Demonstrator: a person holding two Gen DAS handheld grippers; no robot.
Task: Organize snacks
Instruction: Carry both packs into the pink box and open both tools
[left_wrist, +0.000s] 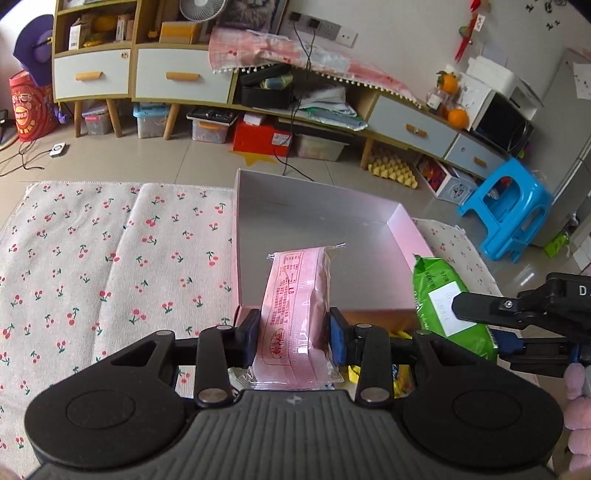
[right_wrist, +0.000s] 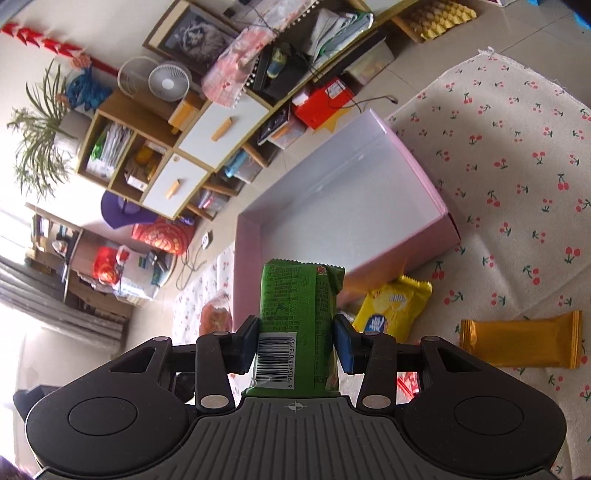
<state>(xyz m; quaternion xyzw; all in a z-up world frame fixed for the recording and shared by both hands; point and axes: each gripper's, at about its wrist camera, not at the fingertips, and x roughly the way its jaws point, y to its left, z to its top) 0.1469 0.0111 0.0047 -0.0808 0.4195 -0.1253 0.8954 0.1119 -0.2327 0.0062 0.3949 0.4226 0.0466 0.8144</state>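
Snacks mid-transfer: left gripper (left_wrist: 291, 336) clamps pink packet (left_wrist: 295, 314), right gripper (right_wrist: 295, 341) clamps green packet (right_wrist: 299, 321). Pink box (left_wrist: 236, 236) at 12 o'clock, empty. Next: carry over, release inside.

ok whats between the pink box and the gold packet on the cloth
In the right wrist view, a yellow snack packet lies between the pink box and the gold packet, on the cherry cloth.
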